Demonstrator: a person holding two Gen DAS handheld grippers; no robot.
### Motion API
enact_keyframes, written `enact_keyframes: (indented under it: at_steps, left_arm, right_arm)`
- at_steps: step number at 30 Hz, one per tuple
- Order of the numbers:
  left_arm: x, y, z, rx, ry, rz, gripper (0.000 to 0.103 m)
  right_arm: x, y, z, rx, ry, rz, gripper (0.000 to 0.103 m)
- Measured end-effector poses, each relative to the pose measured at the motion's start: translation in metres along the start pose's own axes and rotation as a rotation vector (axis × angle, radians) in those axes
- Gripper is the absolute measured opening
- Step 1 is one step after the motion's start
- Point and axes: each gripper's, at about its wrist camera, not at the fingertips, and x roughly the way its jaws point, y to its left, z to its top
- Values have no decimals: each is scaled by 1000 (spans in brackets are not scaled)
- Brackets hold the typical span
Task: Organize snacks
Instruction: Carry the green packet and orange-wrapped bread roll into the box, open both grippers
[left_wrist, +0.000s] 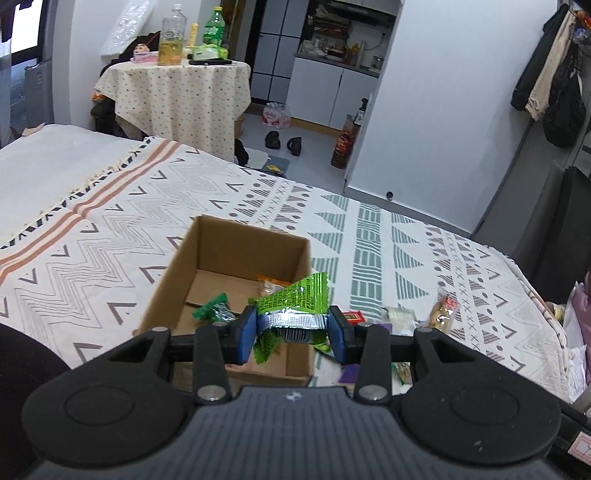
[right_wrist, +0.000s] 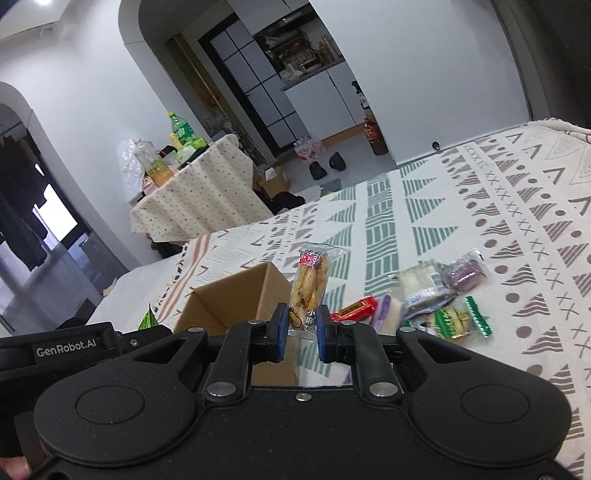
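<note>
An open cardboard box (left_wrist: 255, 240) stands on the patterned bedspread, with a small green packet (left_wrist: 212, 309) and an orange packet (left_wrist: 273, 284) lying inside. My left gripper (left_wrist: 292, 334) is shut on a green snack packet (left_wrist: 295, 299), held over the box's near right corner. In the right wrist view my right gripper (right_wrist: 300, 332) is shut on the lower end of a clear packet of biscuit sticks (right_wrist: 310, 284), upright beside the box (right_wrist: 240, 295). Loose snacks lie right of it: a red bar (right_wrist: 356, 308), a green-edged packet (right_wrist: 456, 319), a purple one (right_wrist: 465, 275).
The bedspread (left_wrist: 369, 221) runs wide to the far side and right. Beyond the bed stands a cloth-covered table (left_wrist: 177, 88) with bottles, then a floor with slippers (left_wrist: 282, 142) and a kitchen doorway. Clothes hang at the right wall (left_wrist: 554, 74).
</note>
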Motion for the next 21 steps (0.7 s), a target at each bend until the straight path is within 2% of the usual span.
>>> enact_keyframes:
  at_steps: [9, 21]
  left_arm:
    - [0, 26, 8, -37, -5, 18, 40]
    - [19, 71, 17, -110, 49, 42, 41]
  right_arm:
    - [11, 24, -5, -34, 1, 45, 16]
    - [44, 61, -15, -71, 42, 86, 16]
